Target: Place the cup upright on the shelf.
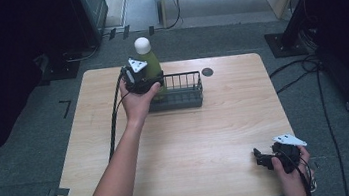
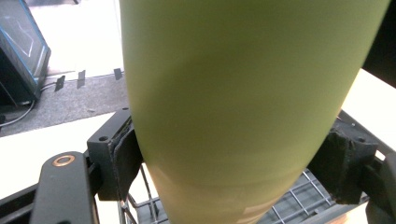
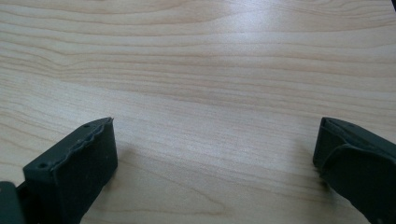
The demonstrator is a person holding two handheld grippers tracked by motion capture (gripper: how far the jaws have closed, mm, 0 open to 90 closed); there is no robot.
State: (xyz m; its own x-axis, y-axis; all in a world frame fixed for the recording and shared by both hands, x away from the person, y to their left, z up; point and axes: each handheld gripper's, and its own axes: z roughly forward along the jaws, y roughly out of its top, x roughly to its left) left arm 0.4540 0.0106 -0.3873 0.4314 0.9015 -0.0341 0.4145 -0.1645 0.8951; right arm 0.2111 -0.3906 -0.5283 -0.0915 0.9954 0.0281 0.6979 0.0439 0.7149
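A tall green bottle (image 1: 151,61) with a round white cap (image 1: 142,44) stands upright at the left end of a dark wire basket (image 1: 185,95) on the far half of the table. My left gripper (image 1: 153,83) is shut on the bottle's body from the left side. In the left gripper view both pads (image 2: 122,158) press on the green bottle (image 2: 233,102), with the basket's wire floor (image 2: 299,201) below it. Whether the bottle's base rests on the wire is hidden. My right gripper (image 1: 259,157) lies near the front right corner, open with nothing between its fingers (image 3: 74,168).
The wooden table (image 1: 192,136) carries a small dark round mark (image 1: 207,72) right of the basket. Cables run over the grey floor (image 1: 309,66) at the right. A dark cabinet (image 2: 18,60) stands beyond the table's far left.
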